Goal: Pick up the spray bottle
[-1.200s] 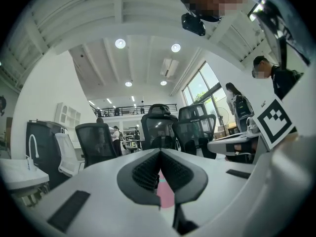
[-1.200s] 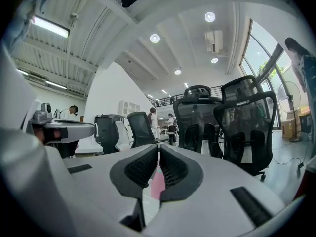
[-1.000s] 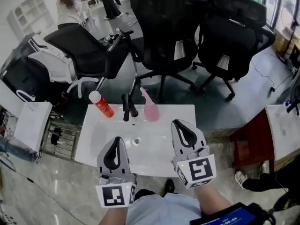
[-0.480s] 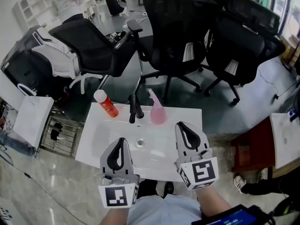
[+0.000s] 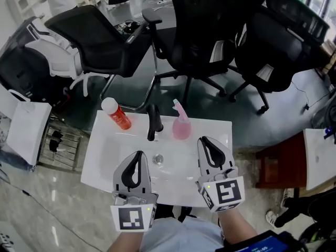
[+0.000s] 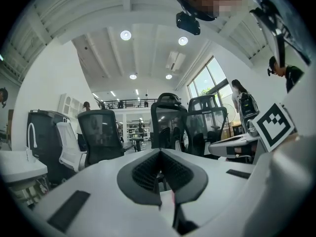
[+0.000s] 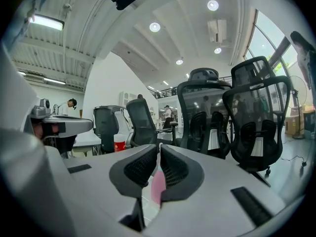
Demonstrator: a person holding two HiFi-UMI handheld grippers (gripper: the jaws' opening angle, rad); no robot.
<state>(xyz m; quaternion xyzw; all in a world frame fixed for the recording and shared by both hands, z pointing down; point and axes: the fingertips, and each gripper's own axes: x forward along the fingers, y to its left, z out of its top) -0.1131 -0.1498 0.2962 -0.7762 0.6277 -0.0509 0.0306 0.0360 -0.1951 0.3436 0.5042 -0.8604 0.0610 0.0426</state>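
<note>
Spray bottle [image 5: 181, 127] upright on sink [image 5: 100, 152] ledge, beside faucet [image 5: 152, 124].

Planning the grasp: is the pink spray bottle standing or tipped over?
Upright: the pink spray bottle stands on its base on the white basin, trigger head on top.

The bench [image 5: 102, 151] is white, smooth and shiny. The spray bottle [image 5: 181, 127] is pink plastic that you can see through a little. The red bottle [image 5: 119, 118] looks like smooth plastic and has a white cap. The tap [image 5: 152, 124] is black and dull. The drain ring [image 5: 157, 159] is shiny metal. The left gripper [image 5: 138, 154] and right gripper [image 5: 203, 140] have pale grey, dull plastic shells. Their jaws are black inside, with a rough, bumpy grid. The chair [image 5: 210, 20] back is black mesh. The floor [image 5: 47, 214] is smooth and shiny.
</note>
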